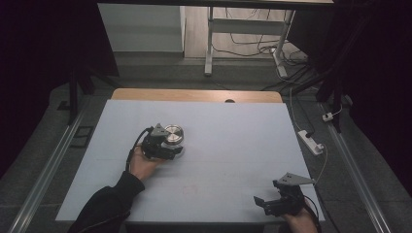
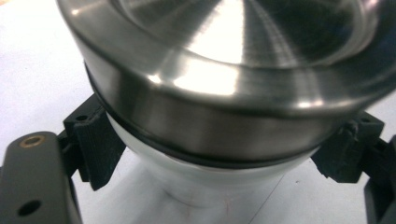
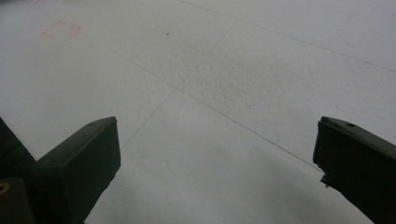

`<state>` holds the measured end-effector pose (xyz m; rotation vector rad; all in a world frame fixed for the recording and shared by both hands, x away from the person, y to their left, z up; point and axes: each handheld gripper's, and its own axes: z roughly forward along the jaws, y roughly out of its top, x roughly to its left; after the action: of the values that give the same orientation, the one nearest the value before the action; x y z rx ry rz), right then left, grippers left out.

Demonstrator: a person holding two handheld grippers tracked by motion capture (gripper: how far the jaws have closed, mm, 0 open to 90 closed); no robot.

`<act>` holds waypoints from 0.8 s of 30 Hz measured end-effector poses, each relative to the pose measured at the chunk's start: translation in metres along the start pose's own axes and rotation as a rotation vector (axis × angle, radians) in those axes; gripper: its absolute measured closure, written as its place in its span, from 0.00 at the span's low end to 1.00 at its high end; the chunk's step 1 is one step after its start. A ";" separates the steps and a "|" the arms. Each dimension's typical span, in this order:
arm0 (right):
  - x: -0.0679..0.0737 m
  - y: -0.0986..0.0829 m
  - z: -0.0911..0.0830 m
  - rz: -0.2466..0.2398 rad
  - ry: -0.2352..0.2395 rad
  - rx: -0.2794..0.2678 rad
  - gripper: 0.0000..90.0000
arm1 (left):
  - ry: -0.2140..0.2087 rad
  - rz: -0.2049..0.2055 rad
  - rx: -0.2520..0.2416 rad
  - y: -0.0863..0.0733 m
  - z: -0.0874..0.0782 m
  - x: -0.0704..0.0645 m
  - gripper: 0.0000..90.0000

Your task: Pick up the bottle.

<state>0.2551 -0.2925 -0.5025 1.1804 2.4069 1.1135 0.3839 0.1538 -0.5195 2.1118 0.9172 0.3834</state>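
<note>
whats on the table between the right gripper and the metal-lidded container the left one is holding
Nothing: in the high view the white table top is bare between the right gripper and the container, apart from a faint reddish mark.

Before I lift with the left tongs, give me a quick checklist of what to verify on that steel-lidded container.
1. Left tongs around the container: ok, a jaw sits on each side of its white body below the steel lid.
2. Pads pressing firmly: cannot tell.
3. Lid seated: ok, it looks level on its dark seal ring.
4. Container standing on the table: ok.
5. Right tongs out of the way: ok, open, holding nothing, at the near right edge.
</note>
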 end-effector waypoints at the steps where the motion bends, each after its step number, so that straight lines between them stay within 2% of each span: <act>1: 0.000 0.000 0.000 0.000 0.000 0.000 0.01 | 0.000 0.000 0.000 0.000 0.000 0.000 0.17; 5: 0.000 0.000 0.000 -0.002 0.001 -0.003 0.01 | 0.003 0.013 0.003 0.002 -0.003 -0.004 0.17; 13: 0.000 0.000 0.000 -0.003 0.003 -0.004 0.01 | -0.033 0.040 -0.038 0.010 -0.016 -0.015 0.17; 24: 0.001 0.000 -0.001 -0.011 0.004 -0.002 0.01 | -0.090 0.067 -0.049 0.014 -0.029 -0.029 0.17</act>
<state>0.2545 -0.2924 -0.5021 1.1648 2.4118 1.1155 0.3547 0.1428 -0.4890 2.1015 0.7792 0.3381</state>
